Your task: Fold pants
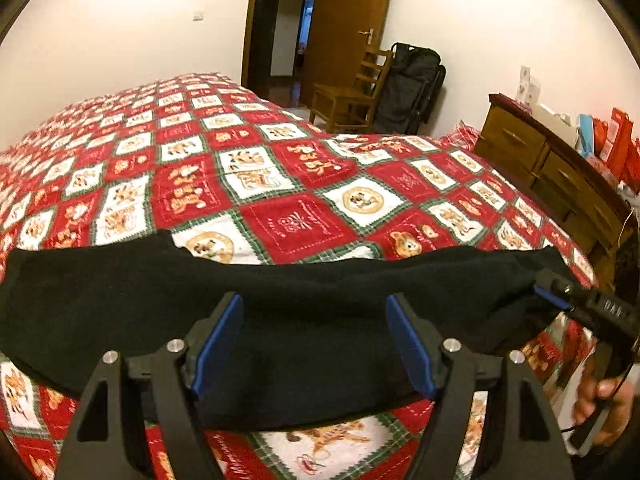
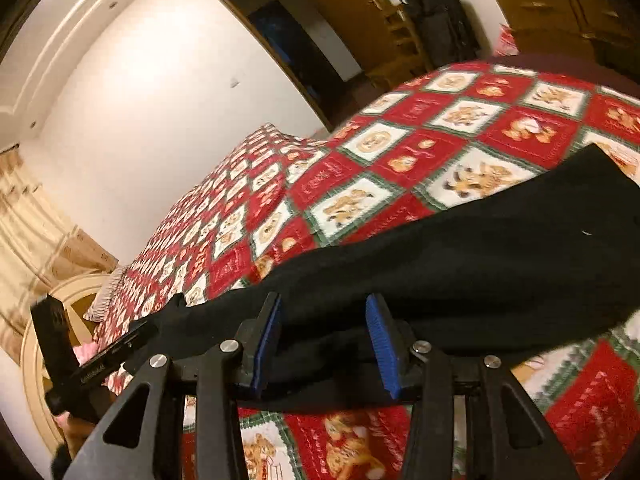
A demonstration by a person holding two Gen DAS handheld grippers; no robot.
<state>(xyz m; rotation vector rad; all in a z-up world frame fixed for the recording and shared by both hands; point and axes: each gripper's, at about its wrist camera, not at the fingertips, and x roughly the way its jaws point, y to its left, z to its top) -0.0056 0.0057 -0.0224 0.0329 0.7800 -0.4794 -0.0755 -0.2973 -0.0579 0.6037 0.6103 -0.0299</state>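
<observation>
Black pants (image 1: 280, 312) lie in a long folded band across the near part of a red, white and green patchwork bedspread (image 1: 248, 184). My left gripper (image 1: 316, 344) is open, its blue pads (image 1: 218, 344) spread wide above the middle of the band, nothing between them. My right gripper (image 1: 554, 290) shows at the band's right end in the left wrist view, a hand on its handle. In the right wrist view the right gripper (image 2: 326, 340) is open over the pants (image 2: 460, 264), with the cloth running between and under its pads. The left gripper (image 2: 132, 338) shows at the pants' far end.
A wooden dresser (image 1: 560, 168) with red bags stands right of the bed. A wooden chair (image 1: 352, 96) and a black bag (image 1: 412, 84) sit by the open brown door (image 1: 344, 28). A round headboard (image 2: 40, 344) and curtain lie at the bed's far end.
</observation>
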